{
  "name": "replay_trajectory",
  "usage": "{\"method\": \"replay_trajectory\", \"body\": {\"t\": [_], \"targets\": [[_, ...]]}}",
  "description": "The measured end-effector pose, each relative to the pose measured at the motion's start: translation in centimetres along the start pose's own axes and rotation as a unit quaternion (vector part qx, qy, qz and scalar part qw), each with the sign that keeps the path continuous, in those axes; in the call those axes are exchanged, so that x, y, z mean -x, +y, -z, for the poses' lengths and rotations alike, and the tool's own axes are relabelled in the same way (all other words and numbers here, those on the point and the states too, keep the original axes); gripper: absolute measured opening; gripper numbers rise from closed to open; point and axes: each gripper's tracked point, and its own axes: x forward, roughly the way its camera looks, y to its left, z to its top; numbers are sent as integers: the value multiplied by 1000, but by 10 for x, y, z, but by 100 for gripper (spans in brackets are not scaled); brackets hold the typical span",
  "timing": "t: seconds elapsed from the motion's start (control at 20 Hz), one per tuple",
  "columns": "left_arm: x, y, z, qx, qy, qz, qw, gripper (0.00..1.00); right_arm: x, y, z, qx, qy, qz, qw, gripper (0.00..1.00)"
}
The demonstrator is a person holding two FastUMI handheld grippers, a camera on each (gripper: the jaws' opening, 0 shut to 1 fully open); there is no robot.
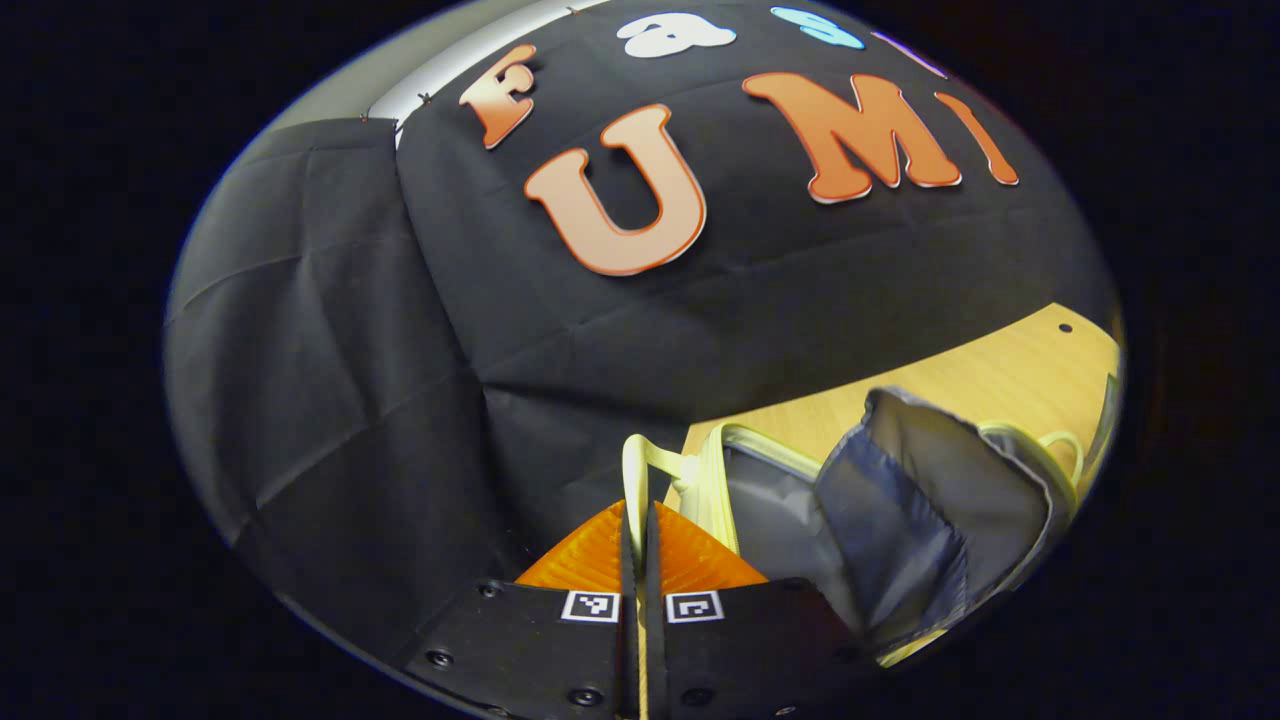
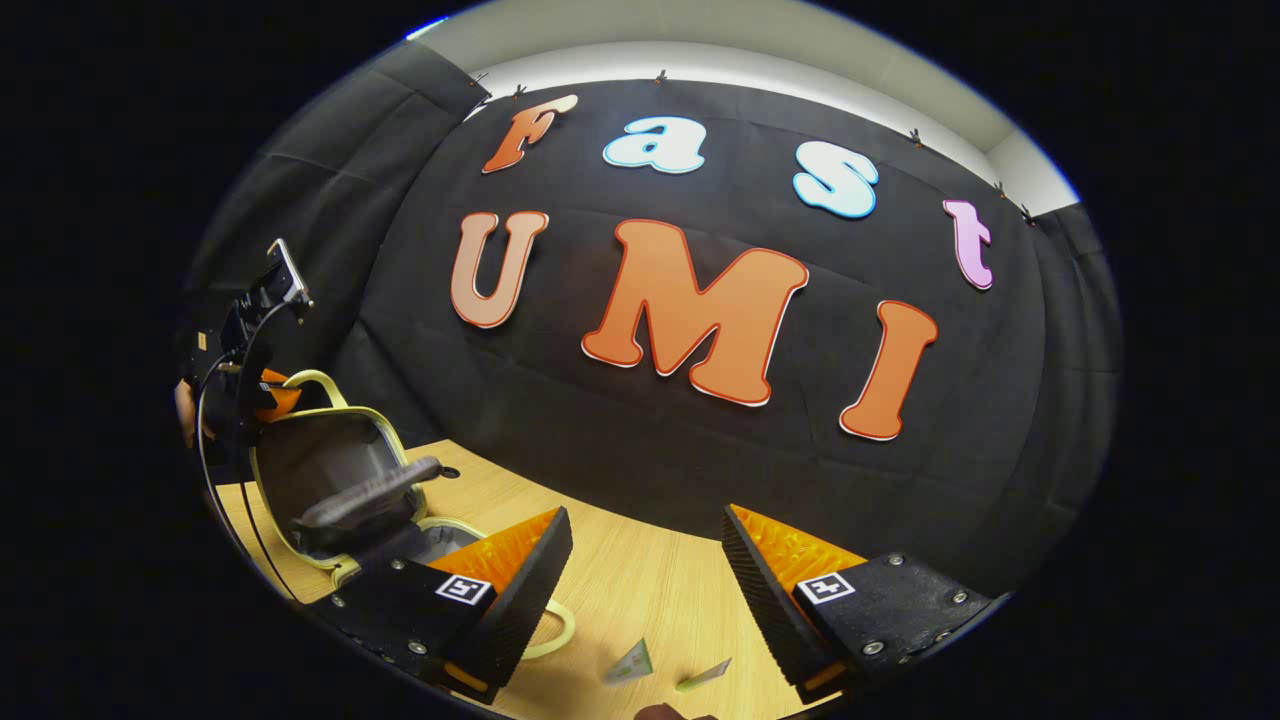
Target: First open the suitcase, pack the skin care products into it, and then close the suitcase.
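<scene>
The soft suitcase (image 1: 775, 515) with pale yellow trim lies open on the wooden table, showing grey lining and a grey inner flap (image 1: 900, 500). My left gripper (image 1: 637, 512) is shut on the pale yellow loop handle (image 1: 634, 465) at the lid's edge. In the right gripper view the lid (image 2: 330, 470) stands raised at the far left, with the left gripper (image 2: 272, 393) holding its top. My right gripper (image 2: 645, 550) hangs open above the table, nothing between its fingers. Two small pale green skin care packets (image 2: 630, 663) (image 2: 703, 676) lie on the table just below it.
The wooden table (image 2: 640, 585) runs from the suitcase to the right and back to the black cloth wall. A yellow strap loop (image 2: 560, 630) of the suitcase lies on the table beside my right gripper's left finger. A cable (image 2: 205, 440) hangs from the left gripper.
</scene>
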Motion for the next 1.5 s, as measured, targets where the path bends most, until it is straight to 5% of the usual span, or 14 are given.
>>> {"method": "replay_trajectory", "body": {"t": [0.45, 0.6, 0.7, 0.8, 0.95, 1.05, 1.1, 1.15, 1.5], "targets": [[-42, -11, 85, 19, 91, -6, 996, 3, -2, 21, -3, 30, 11, -7, 999, 96], [-44, -11, 104, 17, 100, -17, 995, 20, 1, 15, -1, 30, 15, -1, 999, 95], [-35, -28, 91, 23, 82, -8, 996, 23, 4, 5, 5, 27, 18, 9, 999, 95], [-20, -52, 63, 37, 53, 8, 998, 54, 8, -5, 9, 25, 20, 18, 999, 96], [9, -99, 12, 64, -3, 45, 997, 69, 12, -24, 18, 17, 20, 30, 999, 95], [31, -136, -14, 71, -29, 74, 994, 63, 15, -36, 26, 3, 24, 34, 999, 95], [40, -156, -27, 68, -40, 88, 993, 82, 17, -43, 31, -2, 25, 37, 999, 95], [47, -175, -39, 62, -48, 103, 992, 78, 18, -49, 33, -5, 27, 39, 999, 96], [111, -324, -83, 41, -85, 218, 971, 98, 27, -115, 55, -16, 33, 53, 998, 96]]}}
